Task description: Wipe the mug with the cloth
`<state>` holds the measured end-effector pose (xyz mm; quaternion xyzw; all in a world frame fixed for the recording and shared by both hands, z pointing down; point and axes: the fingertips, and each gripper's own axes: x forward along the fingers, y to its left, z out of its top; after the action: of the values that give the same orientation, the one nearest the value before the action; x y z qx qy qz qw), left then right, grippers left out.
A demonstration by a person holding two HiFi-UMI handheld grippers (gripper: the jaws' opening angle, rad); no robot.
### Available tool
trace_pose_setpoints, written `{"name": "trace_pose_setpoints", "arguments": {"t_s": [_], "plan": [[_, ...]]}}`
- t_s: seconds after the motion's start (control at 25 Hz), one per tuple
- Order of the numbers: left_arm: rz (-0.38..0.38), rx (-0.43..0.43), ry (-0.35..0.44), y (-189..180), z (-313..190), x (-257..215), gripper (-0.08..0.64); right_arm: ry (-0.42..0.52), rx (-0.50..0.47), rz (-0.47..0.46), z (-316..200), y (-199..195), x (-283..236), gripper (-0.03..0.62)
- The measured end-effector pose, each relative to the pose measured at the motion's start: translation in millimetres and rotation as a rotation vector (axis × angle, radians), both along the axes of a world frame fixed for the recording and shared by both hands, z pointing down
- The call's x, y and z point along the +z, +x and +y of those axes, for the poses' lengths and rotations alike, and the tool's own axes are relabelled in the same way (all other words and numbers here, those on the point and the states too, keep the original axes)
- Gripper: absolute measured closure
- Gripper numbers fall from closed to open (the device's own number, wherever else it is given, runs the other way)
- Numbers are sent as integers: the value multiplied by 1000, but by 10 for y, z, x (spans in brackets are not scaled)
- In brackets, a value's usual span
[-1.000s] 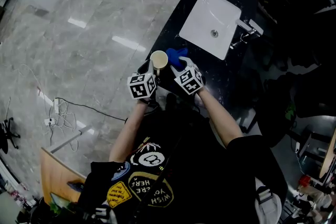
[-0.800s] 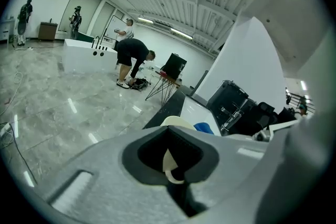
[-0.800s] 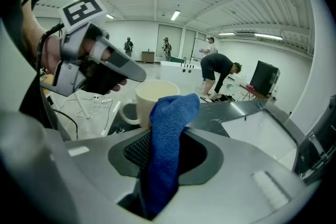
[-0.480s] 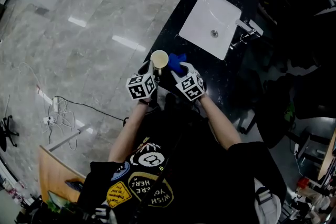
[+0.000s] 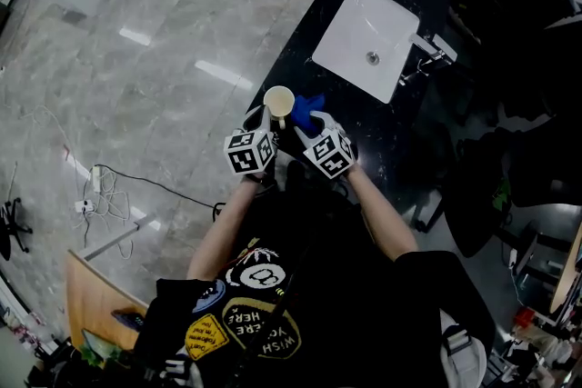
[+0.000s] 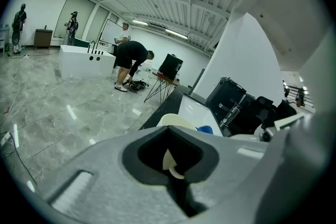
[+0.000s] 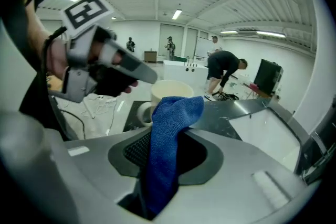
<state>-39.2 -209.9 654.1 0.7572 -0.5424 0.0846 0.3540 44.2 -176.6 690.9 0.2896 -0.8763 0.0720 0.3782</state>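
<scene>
Left gripper (image 6: 173,162): jaws closed on a cream part of the mug (image 5: 278,102); which part of the mug cannot be determined. The mug is upright, open end up, at the near left edge of the black counter (image 5: 373,136).

Right gripper (image 7: 163,165): jaws clamped on the blue cloth (image 7: 168,134). The free end of the cloth stands up out of the jaws, just to the right of the mug; contact between them cannot be confirmed.

The two grippers are side by side, near each other. A white sink (image 5: 359,23) is set in the counter, farther off and to the right.
</scene>
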Motion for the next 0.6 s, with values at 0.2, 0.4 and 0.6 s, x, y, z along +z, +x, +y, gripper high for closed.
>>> {"name": "trace_pose_setpoints", "arguments": {"t_s": [0.2,0.4,0.6], "plan": [[-1,22,-10,8,7,4,555,-27,149,-53,-159,166,-49,467],[-17,34,-14,-15,-38,-13,555,-4,172,-34,-614,150,-138,466],[-18,36,-19,15,-22,1,555,-42,65,-33,-126,48,-81,467]]}}
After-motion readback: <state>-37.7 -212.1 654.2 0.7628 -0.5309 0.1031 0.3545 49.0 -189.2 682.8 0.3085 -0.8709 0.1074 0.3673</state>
